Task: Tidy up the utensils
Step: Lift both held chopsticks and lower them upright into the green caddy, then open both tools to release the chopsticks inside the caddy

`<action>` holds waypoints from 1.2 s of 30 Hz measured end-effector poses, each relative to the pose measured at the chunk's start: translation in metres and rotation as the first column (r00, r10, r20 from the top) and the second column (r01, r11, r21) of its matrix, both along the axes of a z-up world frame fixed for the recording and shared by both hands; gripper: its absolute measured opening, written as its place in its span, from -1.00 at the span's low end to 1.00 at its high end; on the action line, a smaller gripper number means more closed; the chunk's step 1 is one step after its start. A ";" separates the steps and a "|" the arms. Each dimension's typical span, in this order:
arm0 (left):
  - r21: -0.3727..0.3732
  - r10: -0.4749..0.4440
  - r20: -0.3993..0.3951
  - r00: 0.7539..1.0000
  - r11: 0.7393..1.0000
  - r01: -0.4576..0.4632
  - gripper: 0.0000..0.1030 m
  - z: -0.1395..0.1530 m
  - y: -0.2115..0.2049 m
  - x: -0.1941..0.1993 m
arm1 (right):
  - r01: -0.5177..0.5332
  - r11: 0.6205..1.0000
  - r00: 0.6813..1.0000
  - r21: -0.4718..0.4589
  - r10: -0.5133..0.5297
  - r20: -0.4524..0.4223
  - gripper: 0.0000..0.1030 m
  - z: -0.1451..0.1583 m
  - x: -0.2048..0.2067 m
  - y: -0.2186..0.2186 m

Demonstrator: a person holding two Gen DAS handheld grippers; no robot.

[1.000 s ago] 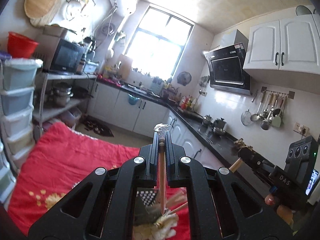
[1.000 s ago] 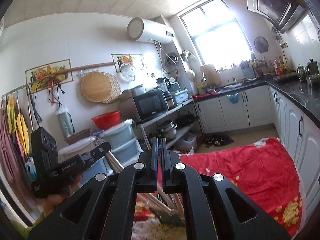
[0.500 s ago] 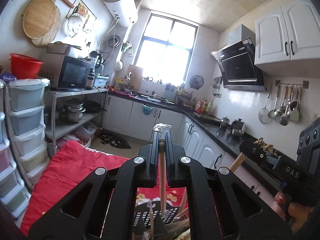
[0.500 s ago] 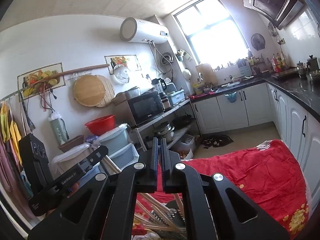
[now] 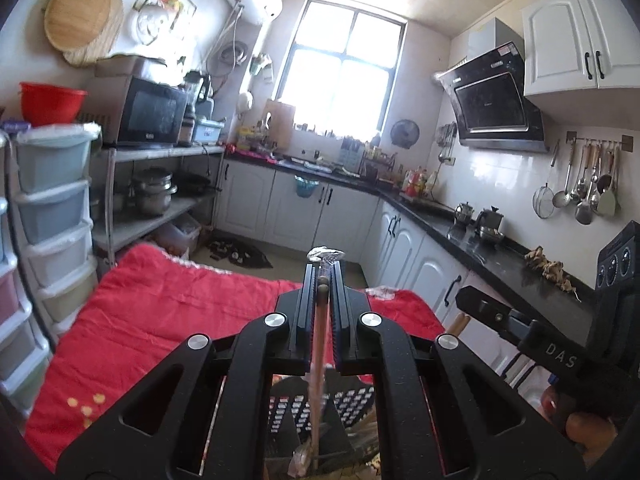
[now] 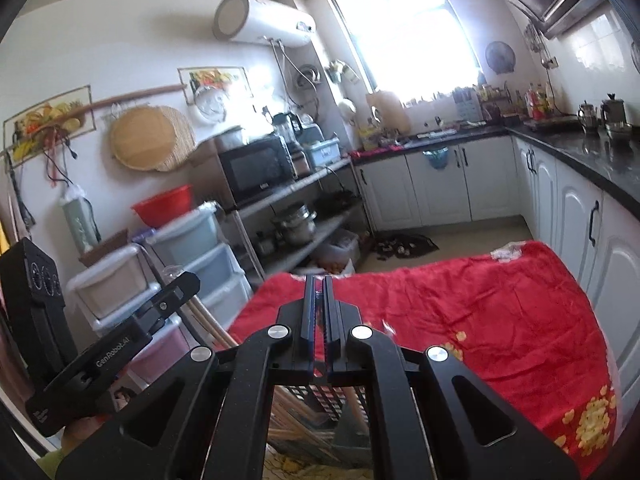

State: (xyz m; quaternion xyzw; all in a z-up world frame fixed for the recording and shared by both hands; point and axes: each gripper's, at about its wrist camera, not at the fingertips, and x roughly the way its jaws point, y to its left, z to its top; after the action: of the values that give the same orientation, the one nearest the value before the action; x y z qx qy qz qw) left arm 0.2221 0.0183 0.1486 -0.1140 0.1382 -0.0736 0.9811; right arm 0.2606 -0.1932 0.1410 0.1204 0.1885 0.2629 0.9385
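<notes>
My left gripper (image 5: 323, 270) is shut on a wooden-handled utensil (image 5: 319, 360). Its handle runs down between the fingers into a black perforated utensil holder (image 5: 348, 404) below. A crumpled bit of clear wrap (image 5: 325, 254) sits at the fingertips. My right gripper (image 6: 318, 284) is shut, and a thin wooden stick (image 6: 358, 408) shows under its fingers above the same holder (image 6: 320, 396). Several wooden chopsticks (image 6: 292, 412) lean in the holder. The left gripper shows at the left of the right wrist view (image 6: 176, 292); the right gripper shows at the right of the left wrist view (image 5: 468, 296).
A red quilt (image 5: 160, 316) covers the table under the holder. Stacked plastic drawers (image 5: 52, 216) and a metal shelf with a microwave (image 5: 152, 116) stand left. White cabinets with a black counter (image 5: 500, 256) run along the right and back.
Both wrist views have tilted and shifted, showing more of the room and the red quilt. The holder now sits lower under both grippers. Both grippers stay shut.
</notes>
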 end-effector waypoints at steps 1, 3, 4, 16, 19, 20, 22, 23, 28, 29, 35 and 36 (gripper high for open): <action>0.002 0.001 -0.005 1.000 1.000 -0.001 -0.94 -0.002 0.000 0.002 | -0.001 1.000 1.000 -0.003 0.001 -0.007 -0.92 -0.003 0.001 0.001; 0.005 -0.003 -0.018 1.000 1.000 0.003 -0.94 -0.008 -0.002 0.003 | 0.002 1.000 1.000 -0.014 -0.002 -0.015 -0.92 -0.009 0.003 0.003; 0.005 -0.002 -0.021 1.000 1.000 0.003 -0.94 -0.010 -0.002 0.003 | 0.004 1.000 1.000 -0.023 -0.004 -0.014 -0.92 -0.012 0.003 0.005; -0.017 -0.027 -0.039 0.999 1.000 0.026 -0.22 -0.012 0.004 -0.004 | 0.037 0.999 0.999 -0.009 -0.037 -0.010 -0.15 -0.016 -0.008 -0.011; -0.022 -0.031 -0.029 0.999 0.999 0.031 -0.04 -0.007 0.006 -0.012 | 0.050 0.998 0.999 -0.023 -0.050 0.014 -0.03 -0.012 -0.015 -0.016; -0.024 -0.032 -0.025 0.999 0.999 0.031 0.07 -0.004 0.007 -0.015 | 0.052 0.998 0.998 -0.030 -0.051 0.028 0.01 -0.009 -0.020 -0.018; -0.031 -0.033 -0.023 0.999 0.999 0.033 0.21 -0.001 0.008 -0.021 | 0.057 0.998 0.997 -0.040 -0.055 0.047 0.09 -0.006 -0.027 -0.020; -0.035 -0.034 -0.024 0.999 0.999 0.033 0.30 0.000 0.009 -0.023 | 0.060 0.997 0.997 -0.045 -0.058 0.054 0.14 -0.005 -0.030 -0.021; -0.055 -0.044 -0.035 0.998 0.998 0.042 0.69 0.004 0.014 -0.039 | 0.065 0.995 0.994 -0.076 -0.058 0.094 0.36 -0.002 -0.049 -0.025; -0.052 -0.045 -0.035 0.998 0.998 0.043 0.74 0.005 0.015 -0.042 | 0.062 0.995 0.994 -0.080 -0.054 0.097 0.39 -0.002 -0.052 -0.026; -0.044 -0.046 -0.050 0.998 0.998 0.043 0.79 -0.002 0.017 -0.063 | 0.052 0.993 0.993 -0.108 -0.039 0.113 0.53 -0.007 -0.073 -0.026; -0.046 -0.046 -0.056 0.997 0.998 0.043 0.79 -0.004 0.018 -0.066 | 0.052 0.992 0.992 -0.113 -0.038 0.117 0.56 -0.008 -0.076 -0.026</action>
State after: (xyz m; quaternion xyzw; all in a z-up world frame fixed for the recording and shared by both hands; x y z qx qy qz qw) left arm 0.1565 0.0363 0.1449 -0.1351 0.1668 -0.0952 0.9720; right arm 0.1844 -0.2192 0.1328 0.0547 0.1465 0.2369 0.9589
